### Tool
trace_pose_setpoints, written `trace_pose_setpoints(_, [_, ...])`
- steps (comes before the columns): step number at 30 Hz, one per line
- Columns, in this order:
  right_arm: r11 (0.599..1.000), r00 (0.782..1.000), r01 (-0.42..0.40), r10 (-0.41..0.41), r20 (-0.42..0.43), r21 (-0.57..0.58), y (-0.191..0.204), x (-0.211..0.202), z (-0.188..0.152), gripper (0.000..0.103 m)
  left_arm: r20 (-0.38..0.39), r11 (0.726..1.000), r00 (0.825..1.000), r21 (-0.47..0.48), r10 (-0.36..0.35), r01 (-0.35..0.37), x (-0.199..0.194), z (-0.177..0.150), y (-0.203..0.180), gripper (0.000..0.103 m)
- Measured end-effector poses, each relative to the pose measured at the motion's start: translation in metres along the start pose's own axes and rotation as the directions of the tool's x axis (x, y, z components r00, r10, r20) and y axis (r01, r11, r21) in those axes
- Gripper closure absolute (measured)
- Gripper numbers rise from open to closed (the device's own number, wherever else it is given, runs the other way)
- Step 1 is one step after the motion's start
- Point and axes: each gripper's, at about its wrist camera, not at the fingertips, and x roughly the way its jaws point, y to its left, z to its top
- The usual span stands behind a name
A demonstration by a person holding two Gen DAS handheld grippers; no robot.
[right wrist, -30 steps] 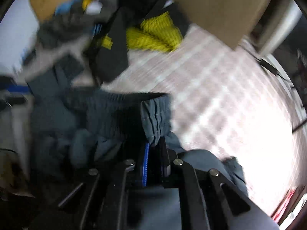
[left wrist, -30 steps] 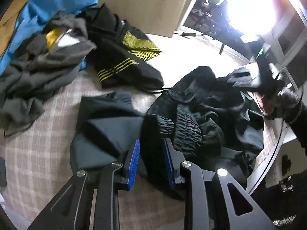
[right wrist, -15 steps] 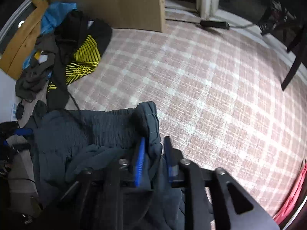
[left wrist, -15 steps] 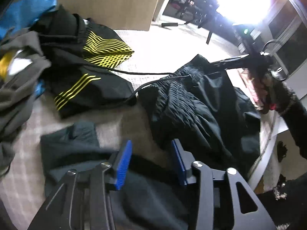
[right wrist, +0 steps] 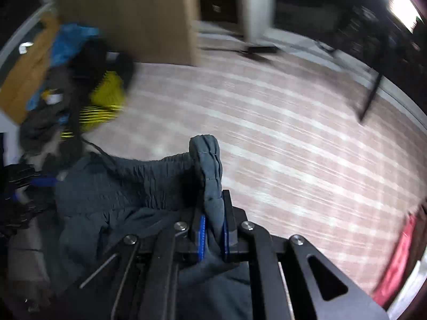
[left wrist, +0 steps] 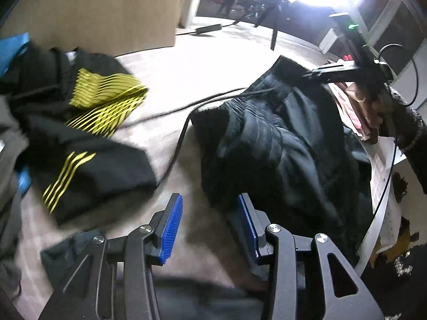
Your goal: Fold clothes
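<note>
The right claw (right wrist: 213,236) is clamped on the elastic waistband of the dark trousers (right wrist: 138,192), which hang lifted above the checked surface (right wrist: 293,144). The left claw (left wrist: 209,229) has its jaws apart and holds nothing, just beside the trousers (left wrist: 280,144). A black garment with yellow stripes (left wrist: 88,122) lies at the left.

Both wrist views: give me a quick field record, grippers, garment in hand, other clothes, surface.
left gripper: open, empty, above the surface
right gripper: shut on dark trousers at the elastic waistband
drawstring: trails from the trousers across the surface
black and yellow garment: left of the trousers, crumpled
blue cloth: far left, in a pile
surface: checked cloth
</note>
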Motion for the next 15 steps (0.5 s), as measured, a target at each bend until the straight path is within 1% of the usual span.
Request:
trace_pose_setpoints(3, [1.0, 0.999, -0.006, 0.006, -0.033, 0.007, -0.004, 0.017, -0.006, 0.094, -0.026, 0.999, 0.999, 0.03, -0.029, 0.03, 0.025, 0.016, -0.017, 0.063])
trace_pose_setpoints(4, [1.0, 0.999, -0.009, 0.01, -0.033, 0.011, -0.005, 0.018, -0.006, 0.094, -0.034, 0.998, 0.999, 0.046, -0.032, 0.033, 0.033, 0.02, -0.023, 0.063])
trace_pose_setpoints(5, [1.0, 0.999, -0.015, 0.015, -0.032, 0.018, -0.007, 0.019, -0.007, 0.094, -0.039, 0.997, 0.999, 0.078, -0.017, 0.02, 0.04, 0.022, -0.029, 0.063])
trace_pose_setpoints(6, [0.999, 0.999, -0.021, 0.021, -0.031, 0.025, -0.008, 0.02, -0.008, 0.094, -0.04, 0.995, 0.999, 0.096, -0.009, 0.012, 0.043, 0.023, -0.033, 0.07])
trace_pose_setpoints(7, [0.999, 0.999, -0.026, 0.027, -0.029, 0.028, -0.01, 0.02, -0.009, 0.094, -0.03, 0.996, 0.999, 0.084, -0.014, 0.017, 0.035, 0.021, -0.032, 0.097])
trace_pose_setpoints(8, [0.999, 0.999, -0.035, 0.036, -0.027, 0.03, -0.014, 0.016, -0.01, 0.094, -0.02, 0.997, 1.0, 0.073, -0.02, 0.022, 0.027, 0.018, -0.03, 0.101])
trace_pose_setpoints(12, [0.994, 0.995, -0.098, 0.098, 0.003, 0.057, -0.026, -0.006, -0.015, 0.094, 0.02, 0.999, 0.999, 0.026, -0.042, 0.041, -0.004, 0.008, -0.024, 0.101])
trace_pose_setpoints(15, [0.982, 0.983, -0.183, 0.181, 0.043, 0.048, -0.025, -0.028, -0.018, 0.094, 0.051, 0.998, 0.997, -0.008, -0.057, 0.057, -0.027, 0.0, -0.019, 0.101])
